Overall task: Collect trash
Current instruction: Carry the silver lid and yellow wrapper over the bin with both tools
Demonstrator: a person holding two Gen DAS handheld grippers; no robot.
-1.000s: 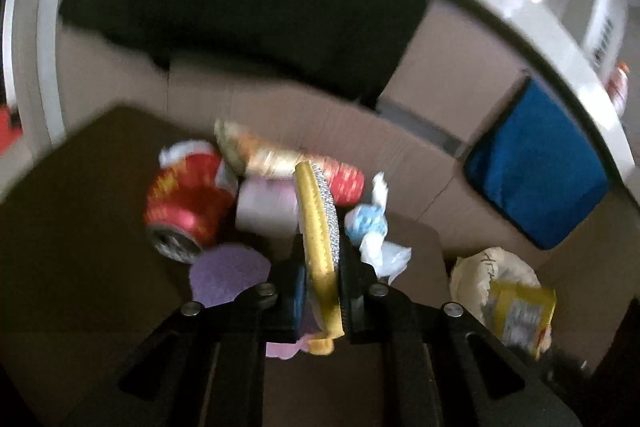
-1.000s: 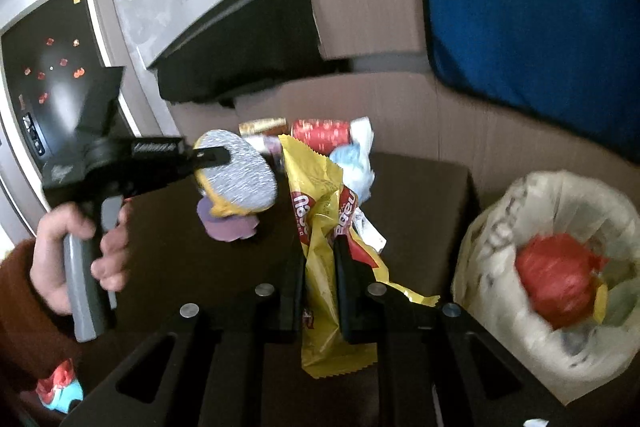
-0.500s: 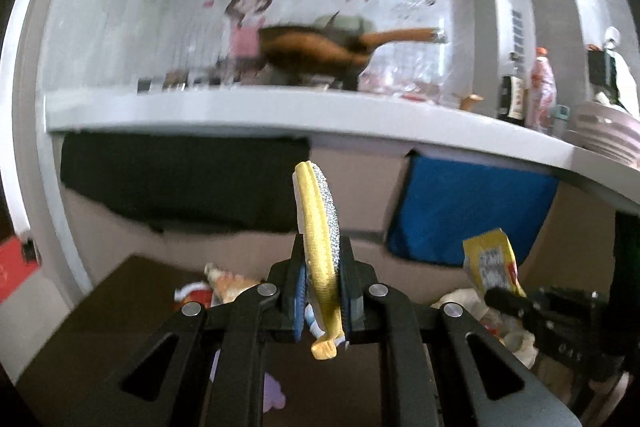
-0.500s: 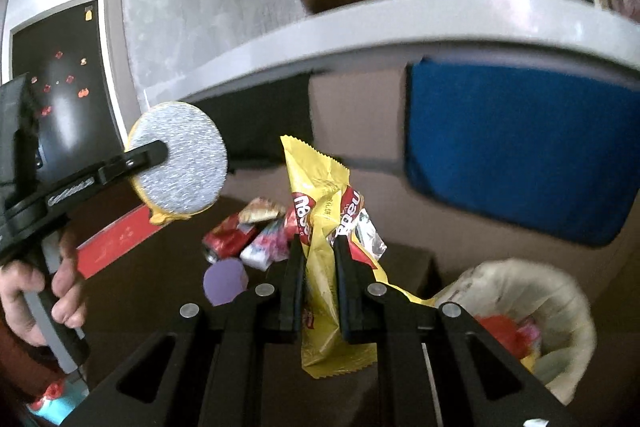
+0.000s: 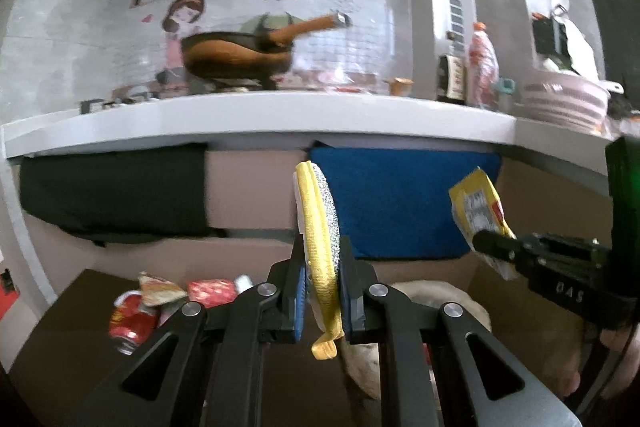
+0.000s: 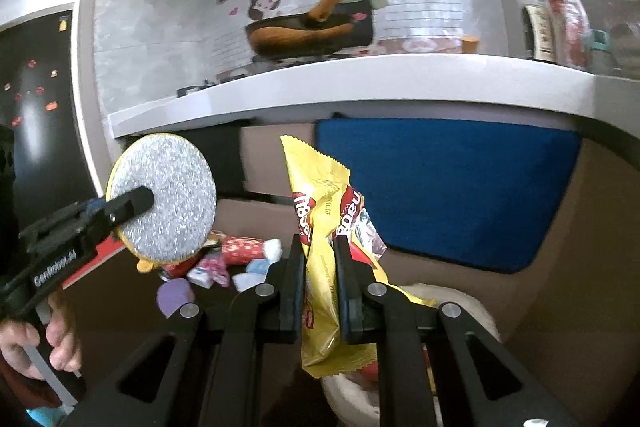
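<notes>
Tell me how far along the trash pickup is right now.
Done: some trash already sits in the bag. In hand: the left gripper is clamped on a round scrub pad, the right gripper on a yellow snack wrapper, both above the table. Left: a red can and small wrappers on the table.

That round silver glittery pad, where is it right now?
The round silver pad is clamped in the left gripper, held up in the air left of the yellow snack wrapper, above the litter on the dark table.
</notes>
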